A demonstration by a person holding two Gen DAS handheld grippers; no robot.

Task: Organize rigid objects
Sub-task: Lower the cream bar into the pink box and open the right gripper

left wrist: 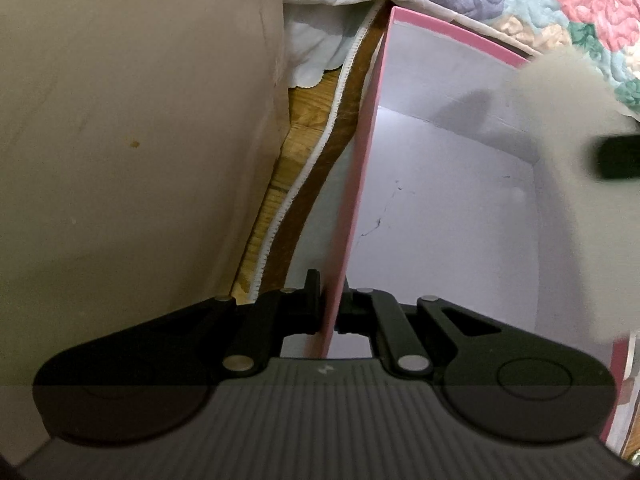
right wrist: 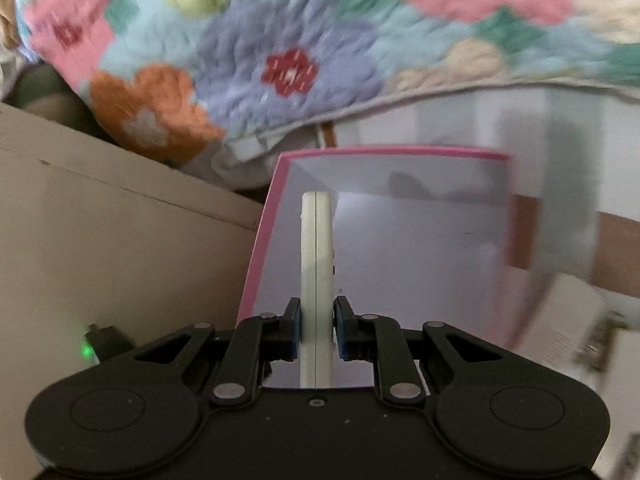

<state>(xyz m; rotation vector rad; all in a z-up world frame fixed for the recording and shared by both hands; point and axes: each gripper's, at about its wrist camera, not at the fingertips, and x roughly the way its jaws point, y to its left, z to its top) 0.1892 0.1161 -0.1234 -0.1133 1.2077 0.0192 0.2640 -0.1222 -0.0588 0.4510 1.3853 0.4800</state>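
one open pink cardboard box with a pale lilac inside [right wrist: 384, 240] is in view, and one slim white plastic device held edge-on [right wrist: 317, 264] stands over it. there is one flowered quilted bedspread [right wrist: 280, 40], one plain beige cardboard carton [right wrist: 120, 248], and two black two-finger grippers, one per view [left wrist: 329, 308] [right wrist: 317, 328].

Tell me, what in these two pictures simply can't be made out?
- Left wrist view: a pale blurred shape with a dark piece crosses the pink-rimmed white cardboard box; motion blur hides what it is.
- Right wrist view: the flat cream plastic device shows edge-on only; its face is hidden.
- Right wrist view: white items at the right edge are smeared and cut off.
- Both views: the box's near floor is hidden behind the jaws.
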